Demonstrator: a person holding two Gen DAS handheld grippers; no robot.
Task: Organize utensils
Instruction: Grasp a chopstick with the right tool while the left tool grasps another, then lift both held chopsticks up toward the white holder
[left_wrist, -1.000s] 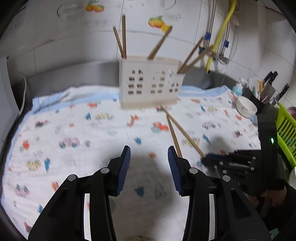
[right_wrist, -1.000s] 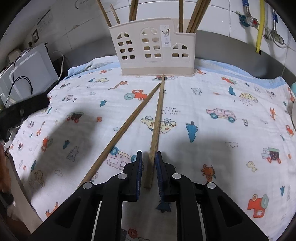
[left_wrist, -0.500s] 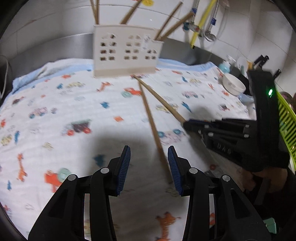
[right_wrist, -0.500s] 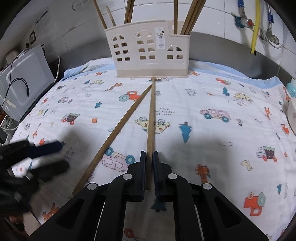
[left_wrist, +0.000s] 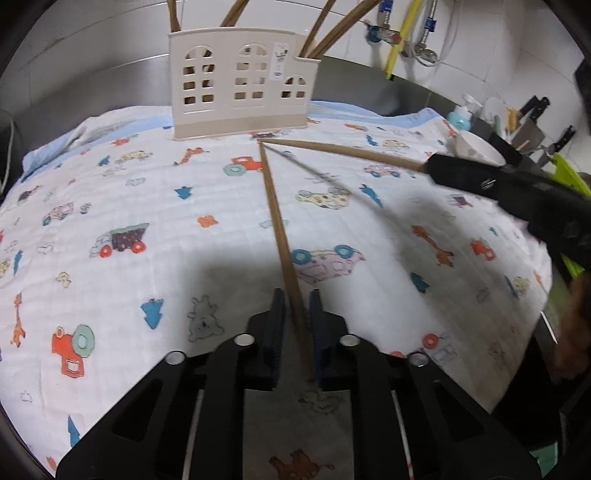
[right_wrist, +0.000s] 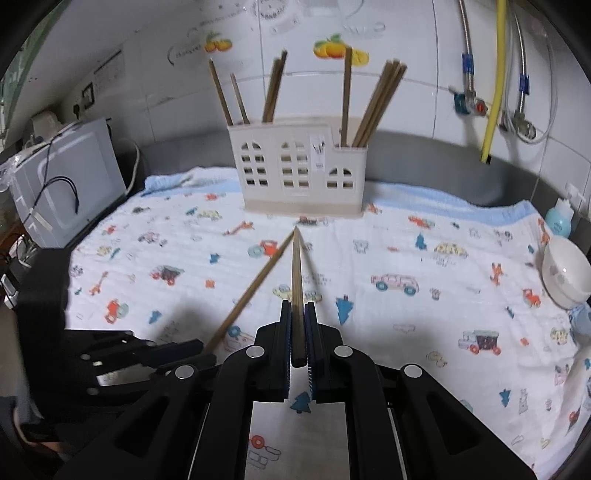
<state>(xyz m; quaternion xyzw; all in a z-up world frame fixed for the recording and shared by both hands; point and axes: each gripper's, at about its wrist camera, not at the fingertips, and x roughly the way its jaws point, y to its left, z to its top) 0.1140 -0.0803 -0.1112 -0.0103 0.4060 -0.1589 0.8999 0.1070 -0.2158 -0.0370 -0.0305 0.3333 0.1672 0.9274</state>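
Note:
A cream utensil holder (left_wrist: 240, 81) (right_wrist: 299, 173) with several wooden chopsticks in it stands at the back of the printed cloth. My right gripper (right_wrist: 298, 332) is shut on one chopstick (right_wrist: 296, 280) and holds it lifted, tip toward the holder; the gripper also shows in the left wrist view (left_wrist: 491, 181). A second chopstick (left_wrist: 280, 236) (right_wrist: 251, 288) lies on the cloth. My left gripper (left_wrist: 295, 325) straddles its near end with a narrow gap; the chopstick leans against the right finger.
A white bowl (right_wrist: 565, 273) and a blue bottle (right_wrist: 559, 219) sit at the right edge. A microwave (right_wrist: 59, 181) stands left. Knives (left_wrist: 535, 110) and a green rack (left_wrist: 570, 177) are far right. Pipes run on the tiled wall.
My left gripper has moved over the lying chopstick's end and narrowed around it. My right gripper has lifted its chopstick off the cloth and risen.

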